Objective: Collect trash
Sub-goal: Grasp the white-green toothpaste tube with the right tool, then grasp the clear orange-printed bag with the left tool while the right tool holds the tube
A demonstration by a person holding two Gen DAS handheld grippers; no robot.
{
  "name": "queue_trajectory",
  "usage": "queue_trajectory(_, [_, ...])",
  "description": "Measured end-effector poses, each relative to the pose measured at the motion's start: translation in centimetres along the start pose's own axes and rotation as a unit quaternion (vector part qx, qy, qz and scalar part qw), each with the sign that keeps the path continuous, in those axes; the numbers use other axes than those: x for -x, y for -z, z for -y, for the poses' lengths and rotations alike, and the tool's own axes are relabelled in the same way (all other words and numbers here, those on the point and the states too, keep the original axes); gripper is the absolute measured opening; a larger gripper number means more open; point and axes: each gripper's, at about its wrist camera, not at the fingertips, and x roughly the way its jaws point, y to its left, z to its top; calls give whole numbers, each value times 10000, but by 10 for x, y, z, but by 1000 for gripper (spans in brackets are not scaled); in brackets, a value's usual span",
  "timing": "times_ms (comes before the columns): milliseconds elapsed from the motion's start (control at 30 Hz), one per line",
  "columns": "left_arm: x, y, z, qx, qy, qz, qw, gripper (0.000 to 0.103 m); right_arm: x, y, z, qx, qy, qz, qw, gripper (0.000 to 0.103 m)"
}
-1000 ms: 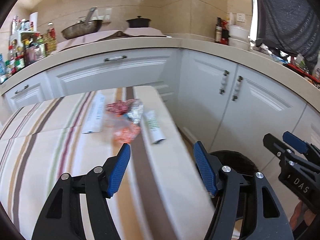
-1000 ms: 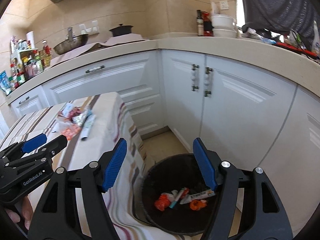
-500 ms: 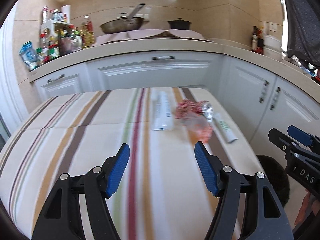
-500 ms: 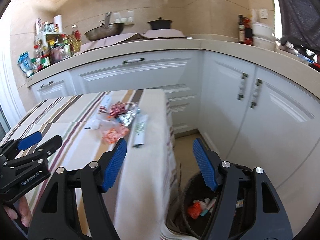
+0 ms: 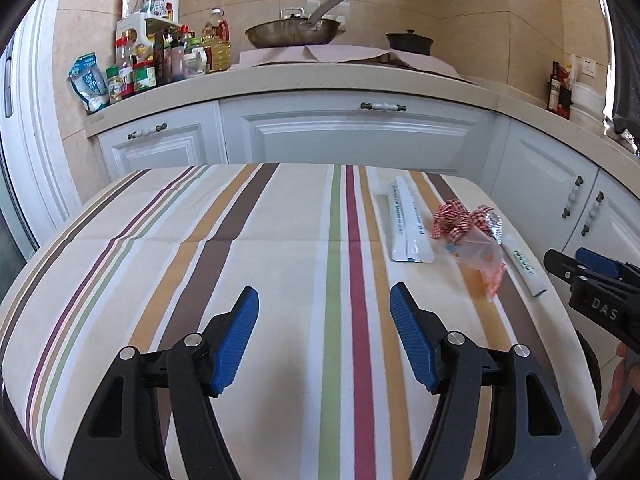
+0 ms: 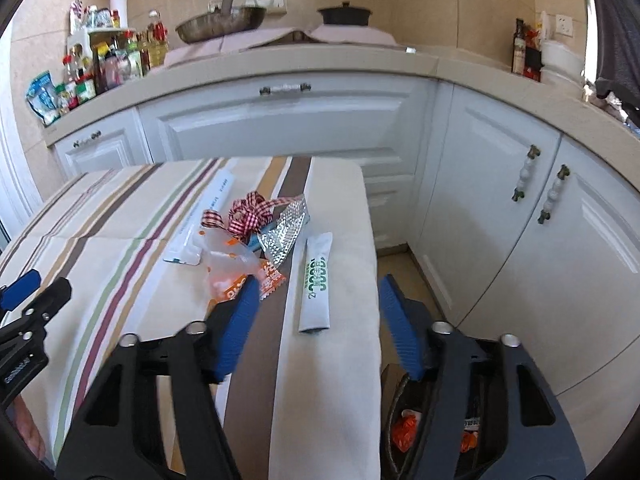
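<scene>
L gripper: jaws wide, nothing between; hovers over near-centre of striped tablecloth table.
R gripper: jaws closing, mid width, no contact yet; the white sachet w/ green print lies between and just ahead of the pads.
Trash cluster: far-right part of table. White sachet nearest the right edge; orange-printed clear plastic wrapper just left of it; silver foil blister strip and red-white checked ribbon behind; long white flat packet farthest left.
Black waste bin: on floor, near right of table, some orange scraps already inside.
Risk 1: sachet is flat on cloth; pads may pinch tablecloth w/ it and drag the cluster.
Risk 2: left pad sits over the wrapper; may catch it too, then drop short of the bin.
Risk 3: sachet near the edge; a nudge may slide it to the floor.
Change vs. earlier: both views swung from bin/cabinets toward table; R jaws narrower; L jaws unchanged.
</scene>
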Motion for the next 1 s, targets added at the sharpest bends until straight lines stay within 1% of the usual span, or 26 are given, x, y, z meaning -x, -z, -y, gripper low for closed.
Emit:
queue_trajectory(33, [-3, -1, -1, 5, 4, -29, 10000, 67, -8, -2, 0, -2, 6, -115, 9999, 50])
queue_trajectory(133, [-8, -2, -3, 29, 37, -89, 9999, 67, -22, -2, 0, 14, -17, -350, 9994, 45])
queue_trajectory(267, [-12, -3, -3, 10, 68, -130, 9999, 67, -36, -1, 0, 45, -4, -646, 9979, 42])
queue_trajectory(333, [-13, -3, -3, 10, 88, -155, 9998, 67, -40, 0, 0, 52, -43, -751, 9972, 32])
queue_trajectory(367, [-14, -4, -2, 10, 93, -164, 9998, 67, -43, 0, 0, 68, -57, -822, 9966, 29])
queue_trajectory(433, [-16, -6, -1, 9, 107, -178, 9998, 67, -45, 2, 1, 45, -104, -900, 9959, 17])
queue_trajectory(500, [-16, -6, 1, 4, 131, -182, 9997, 67, -45, 2, 2, 21, -147, -890, 9959, 17])
queue_trajectory(700, [-18, -8, 16, -67, 254, -207, 9994, 67, -33, 2, 8, -24, -171, -677, 9976, 15])
queue_trajectory(1000, [-23, -11, 57, -314, 531, -247, 9978, 67, 5, 8, 39, -261, -112, -182, 9994, 15])
